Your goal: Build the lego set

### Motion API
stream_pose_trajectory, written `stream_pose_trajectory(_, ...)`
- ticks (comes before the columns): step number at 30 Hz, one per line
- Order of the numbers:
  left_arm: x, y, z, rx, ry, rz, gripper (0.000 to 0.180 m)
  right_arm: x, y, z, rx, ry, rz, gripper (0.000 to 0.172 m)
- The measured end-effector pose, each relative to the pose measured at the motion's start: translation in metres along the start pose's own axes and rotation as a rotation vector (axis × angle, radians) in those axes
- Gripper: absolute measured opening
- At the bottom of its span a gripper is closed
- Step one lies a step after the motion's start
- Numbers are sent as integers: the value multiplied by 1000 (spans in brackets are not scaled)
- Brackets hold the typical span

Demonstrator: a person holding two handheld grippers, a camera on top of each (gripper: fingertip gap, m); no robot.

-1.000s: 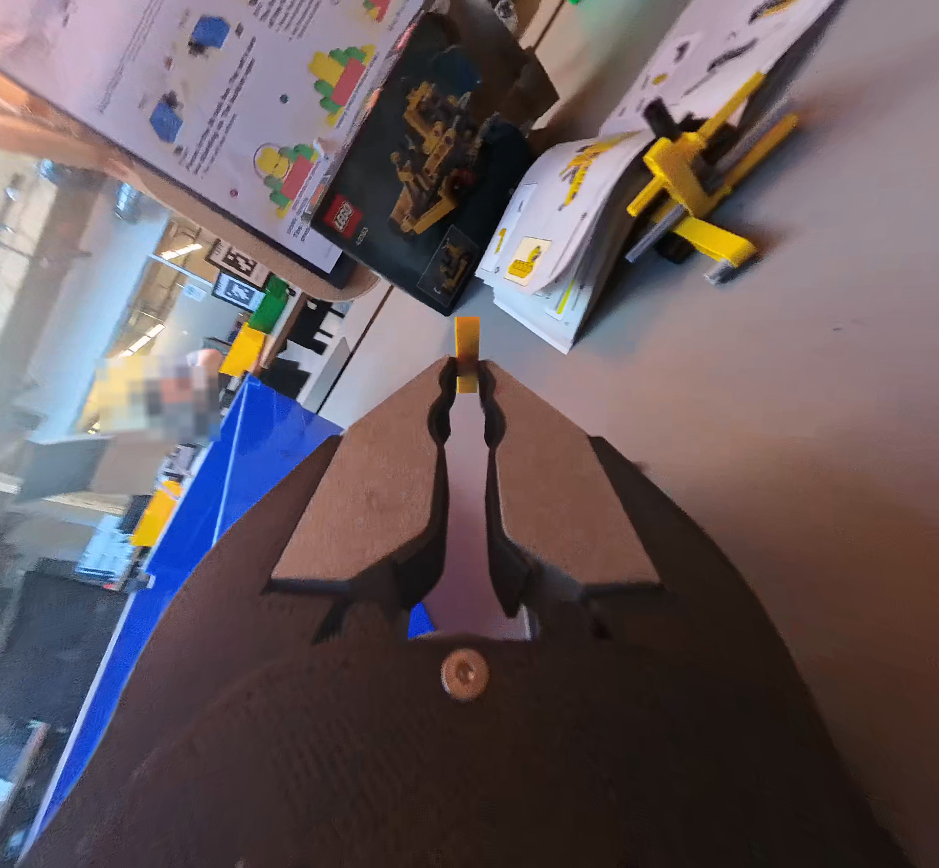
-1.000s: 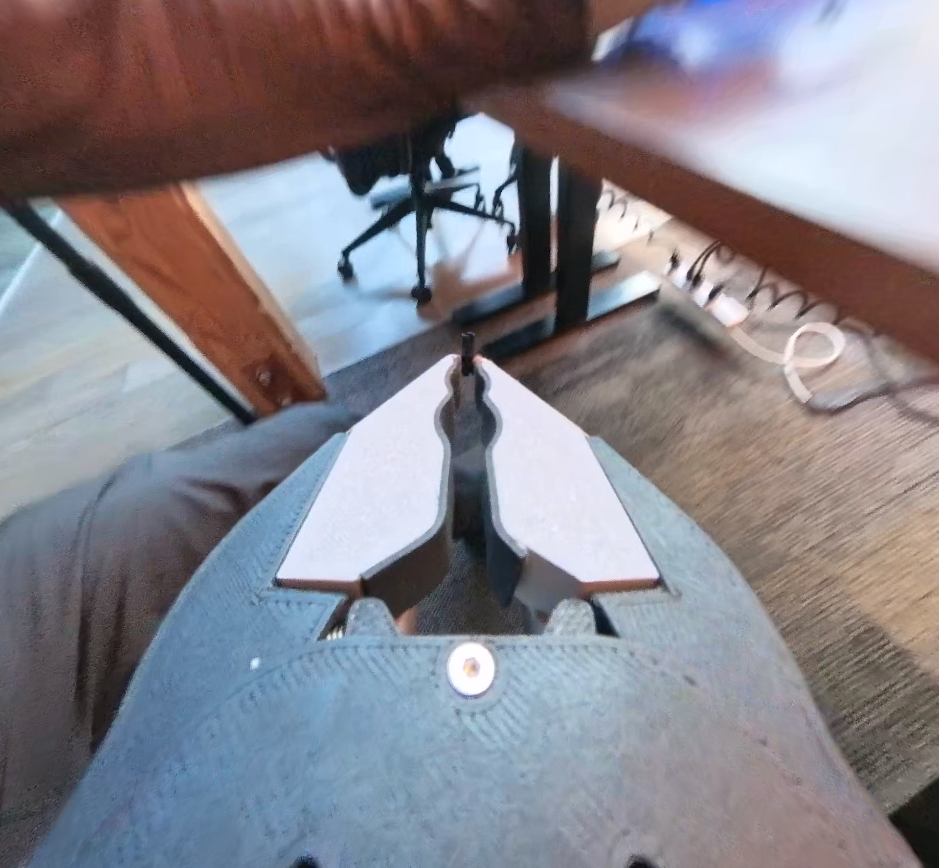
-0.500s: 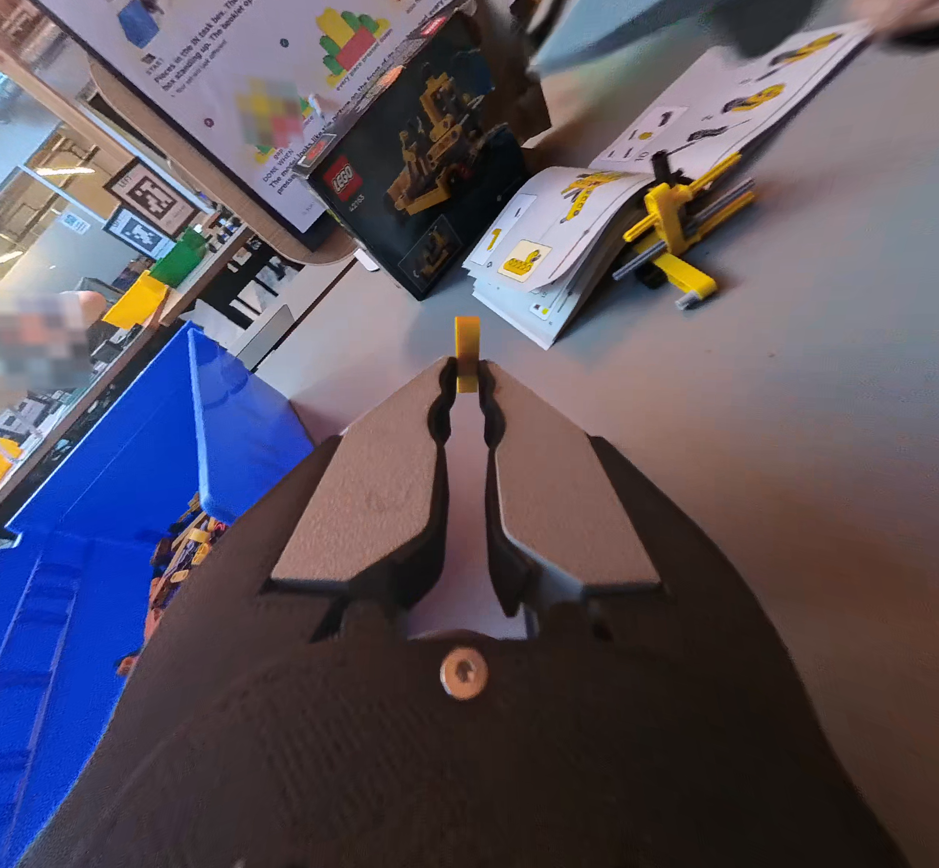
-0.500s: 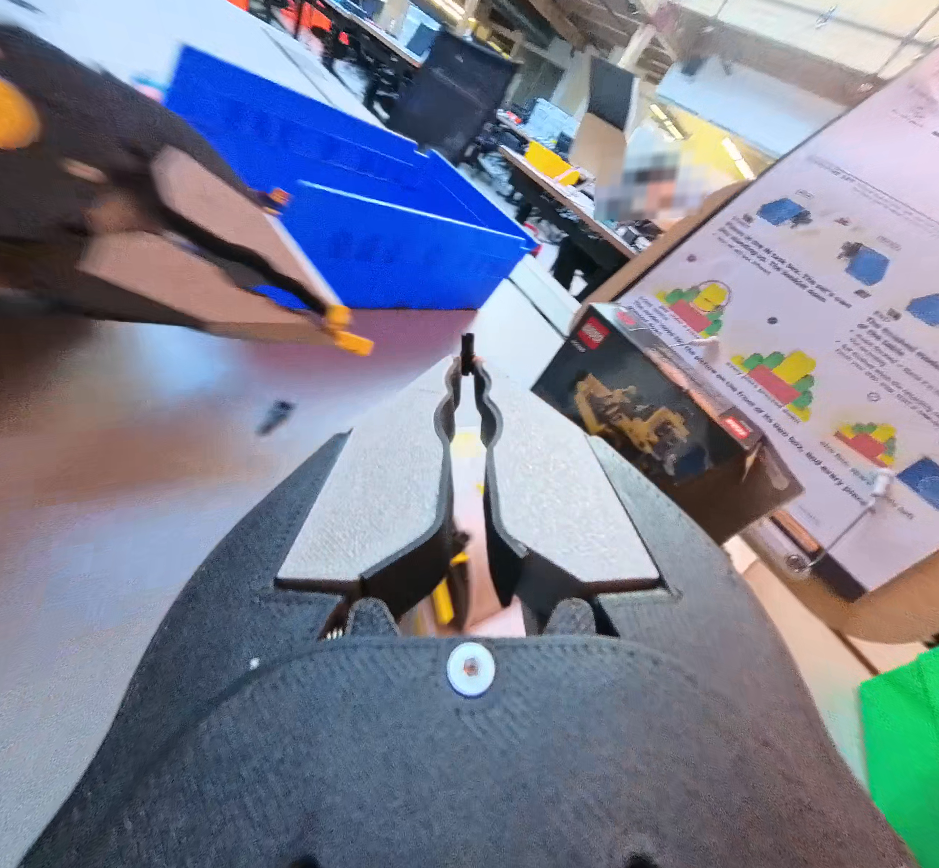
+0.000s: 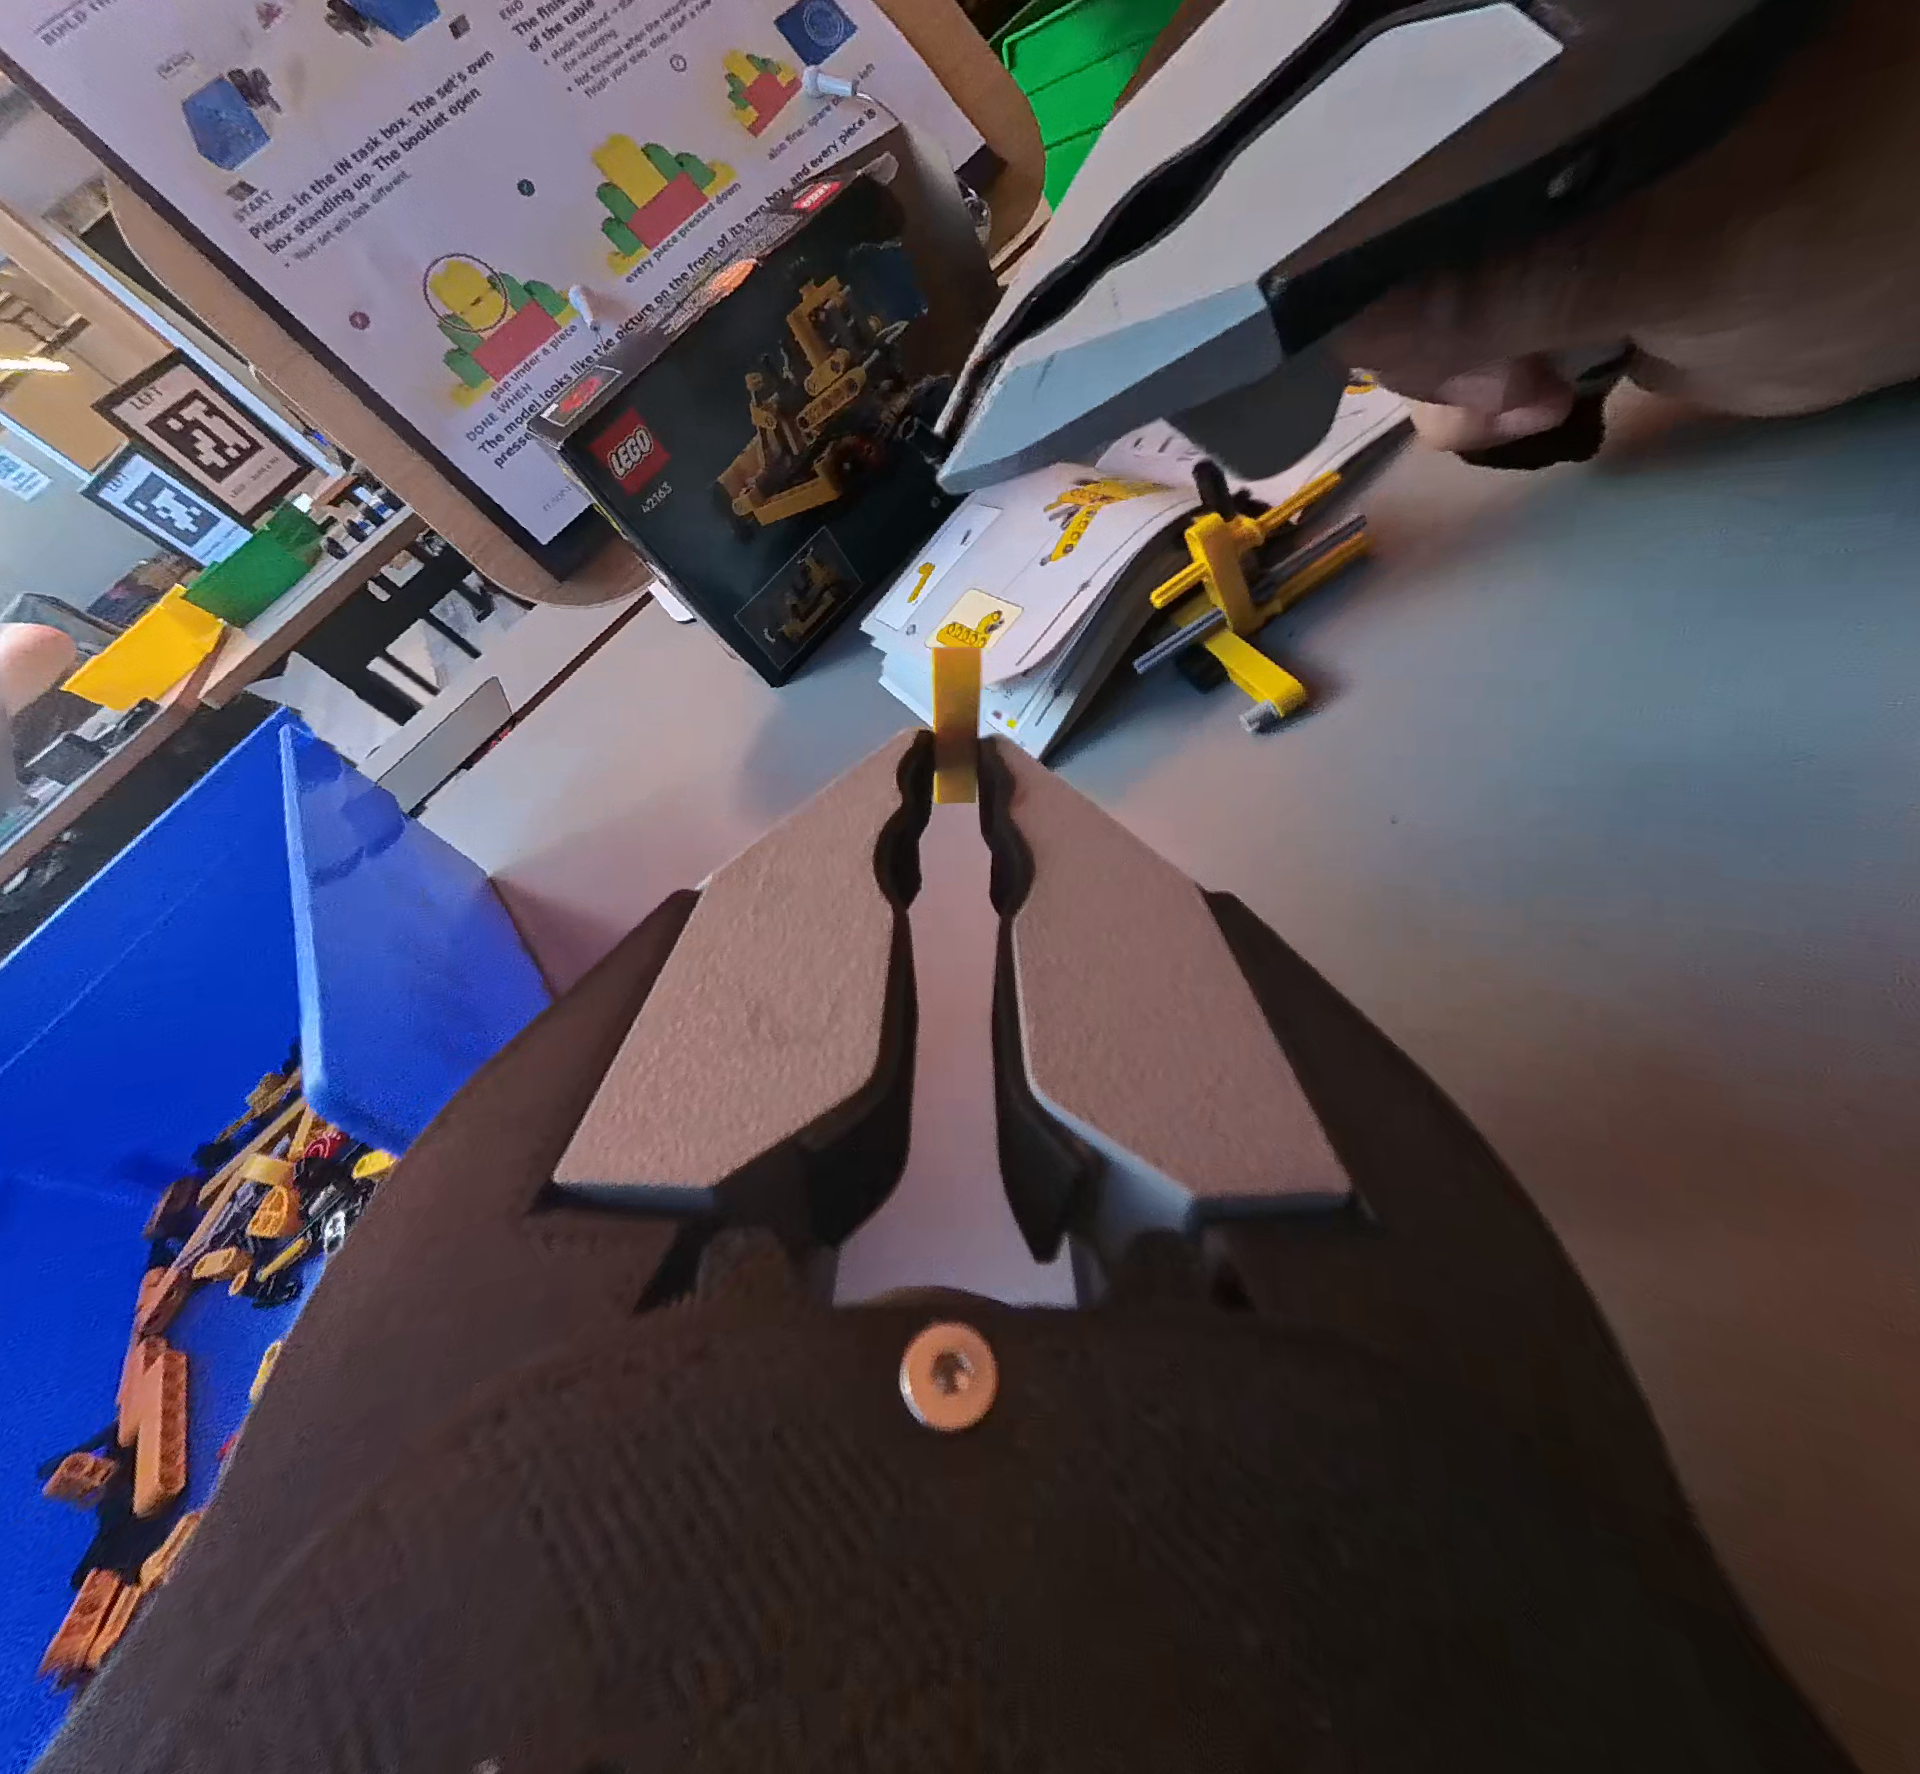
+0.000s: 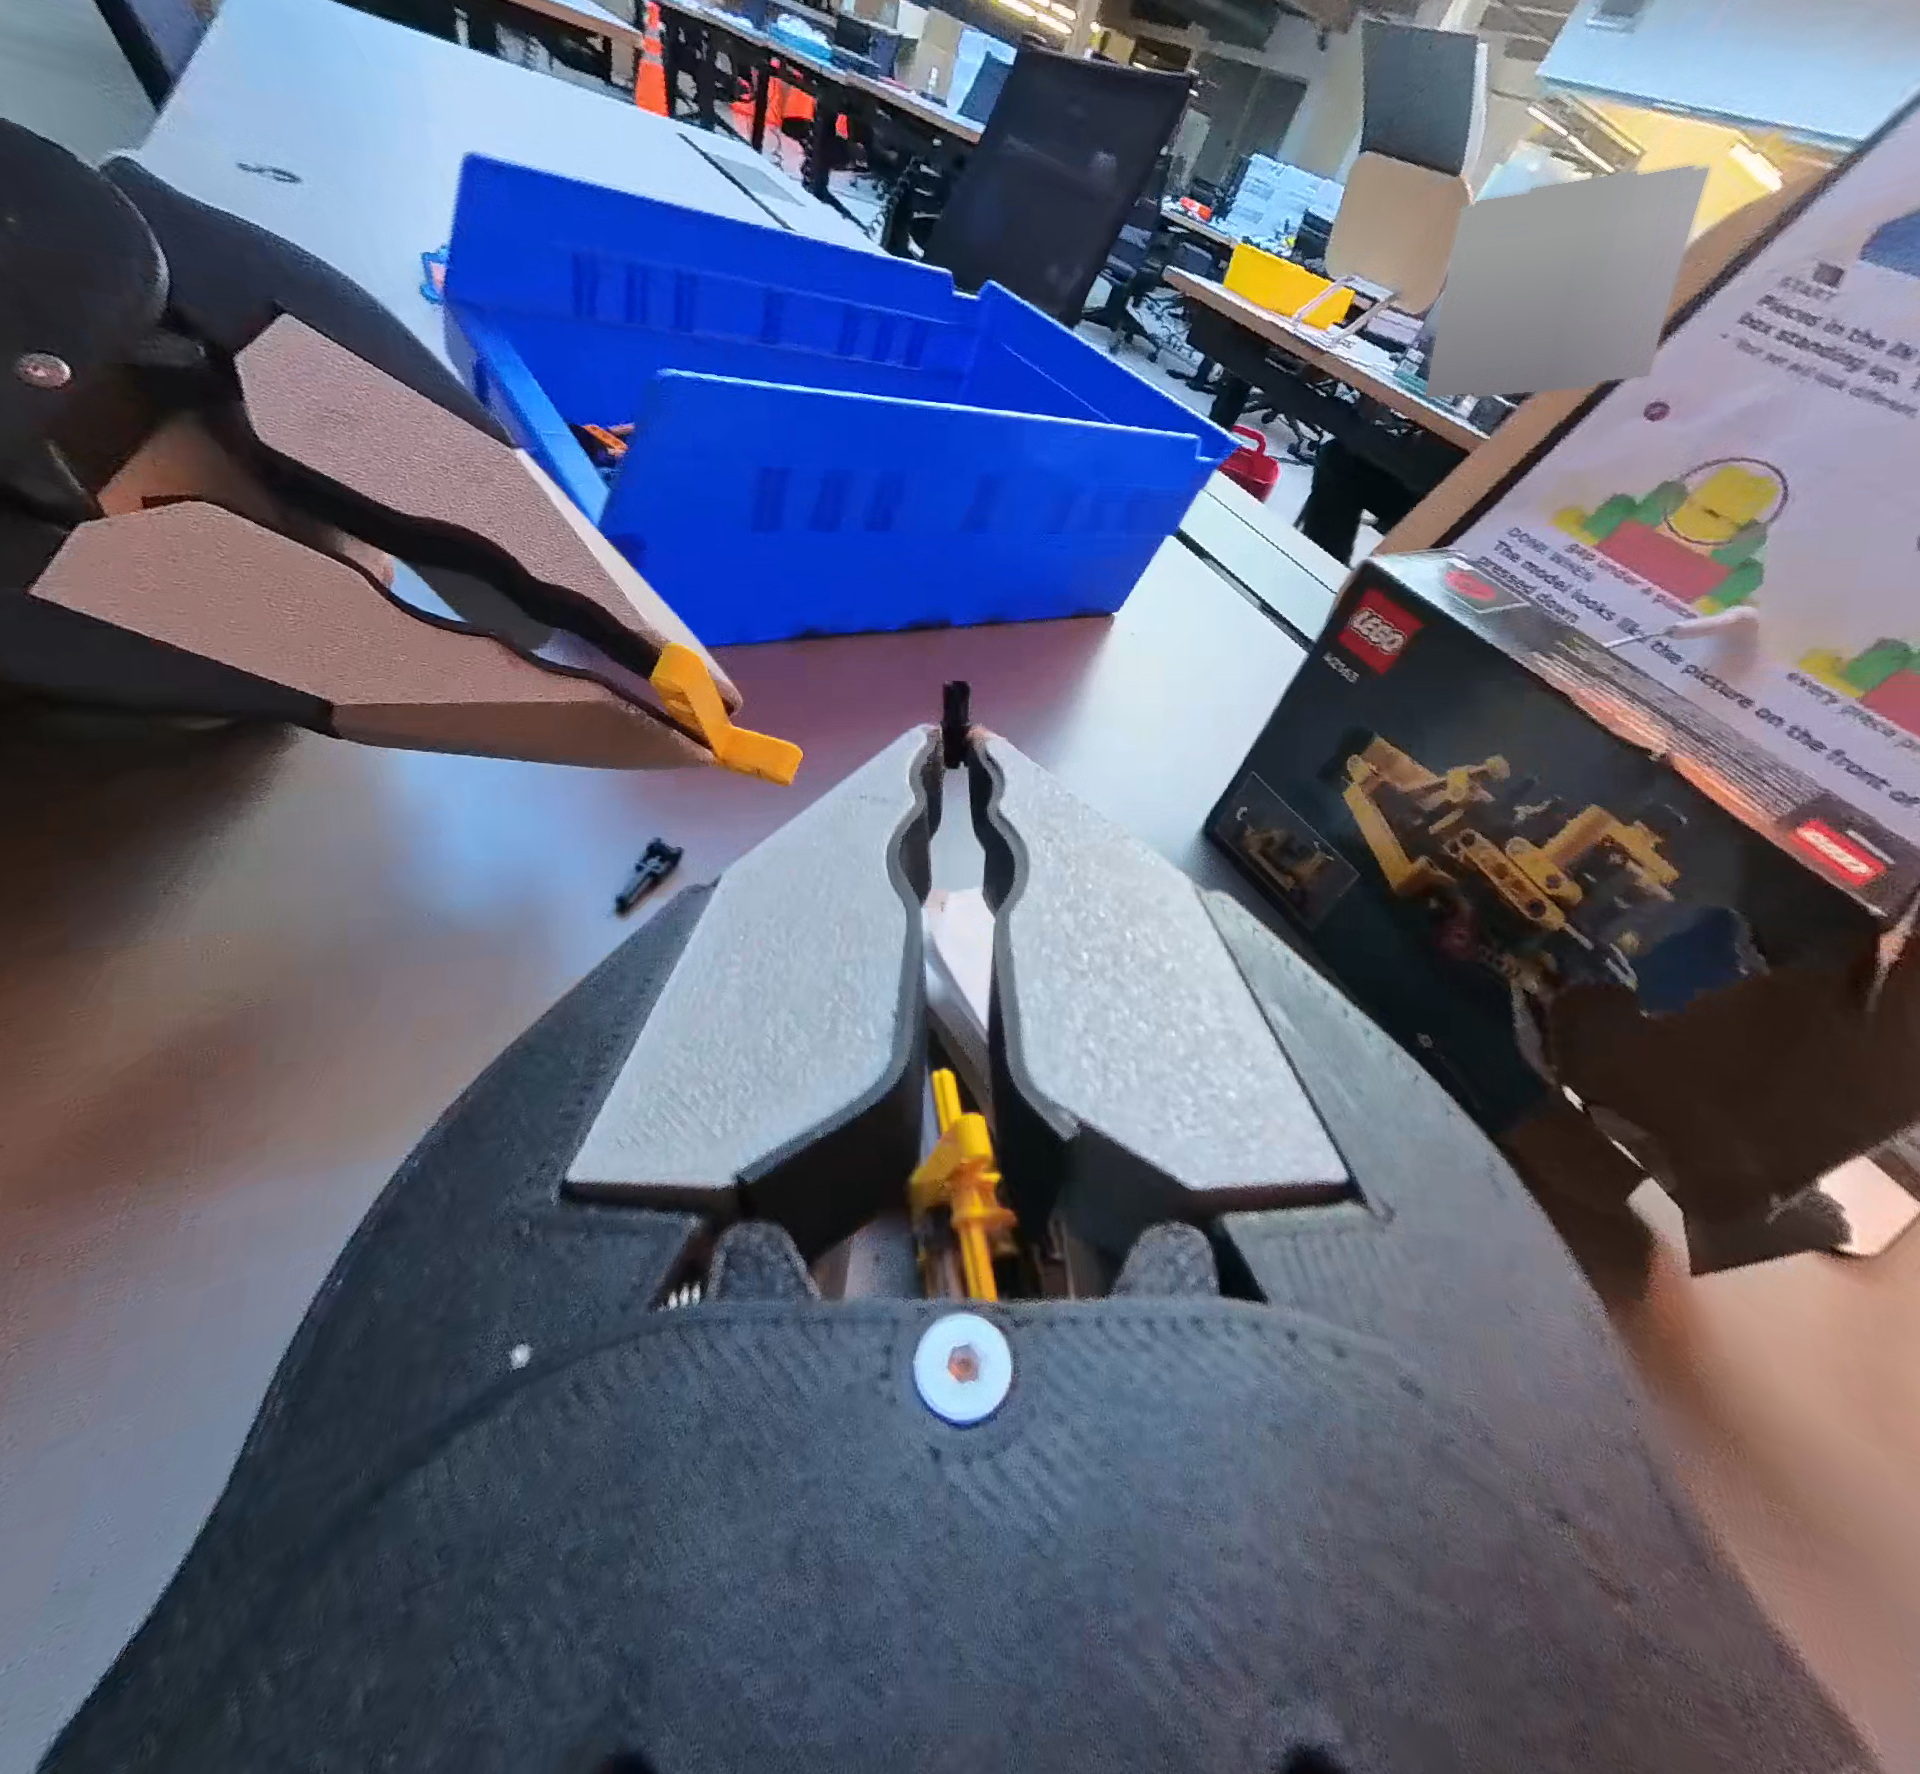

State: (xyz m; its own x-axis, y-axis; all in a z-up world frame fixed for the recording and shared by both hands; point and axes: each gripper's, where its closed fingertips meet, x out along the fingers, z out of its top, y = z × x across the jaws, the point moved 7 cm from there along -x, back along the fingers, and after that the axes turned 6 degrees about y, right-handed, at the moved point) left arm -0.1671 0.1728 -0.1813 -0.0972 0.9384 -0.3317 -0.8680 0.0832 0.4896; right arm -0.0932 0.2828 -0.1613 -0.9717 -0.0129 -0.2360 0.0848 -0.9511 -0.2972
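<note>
My left gripper (image 5: 956, 750) is shut on a yellow angled beam piece (image 5: 956, 722) that sticks out past its tips above the grey table; the right wrist view shows that same gripper (image 6: 698, 716) with the bent beam (image 6: 727, 718) in its tips. My right gripper (image 6: 956, 745) is shut on a small black pin (image 6: 955, 708) standing up between its tips; it also shows at the upper right of the left wrist view (image 5: 961, 446). The two grippers hang close together over the table.
A blue bin (image 6: 883, 519) holds loose pieces (image 5: 177, 1350). A dark set box (image 5: 769, 436), an open booklet (image 5: 1049, 581) and a yellow part-built assembly (image 5: 1236, 571) lie ahead. A loose black pin (image 6: 646, 874) lies on the table. An instruction board (image 5: 468, 62) stands behind. My hands' fingertips stand some 5 cm from each other.
My right gripper swung up from under the table to above it, beside the left gripper, still holding the pin. My left gripper tilted and kept its grip on the yellow beam.
</note>
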Motion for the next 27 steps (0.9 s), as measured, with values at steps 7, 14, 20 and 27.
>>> stream_pose_trajectory(7,6,1,9,-41,-72,-29,6,-6,-9,-4,57,-24,28,1)
stream_pose_trajectory(14,23,27,65,-82,-259,-131,6,-8,-12,-1,-14,-30,-53,1)
stream_pose_trajectory(20,54,56,87,-145,-298,-138,6,-16,-27,-4,1,-26,-161,1)
stream_pose_trajectory(27,48,58,47,-222,-219,-228,6,-11,-17,-5,9,9,31,1)
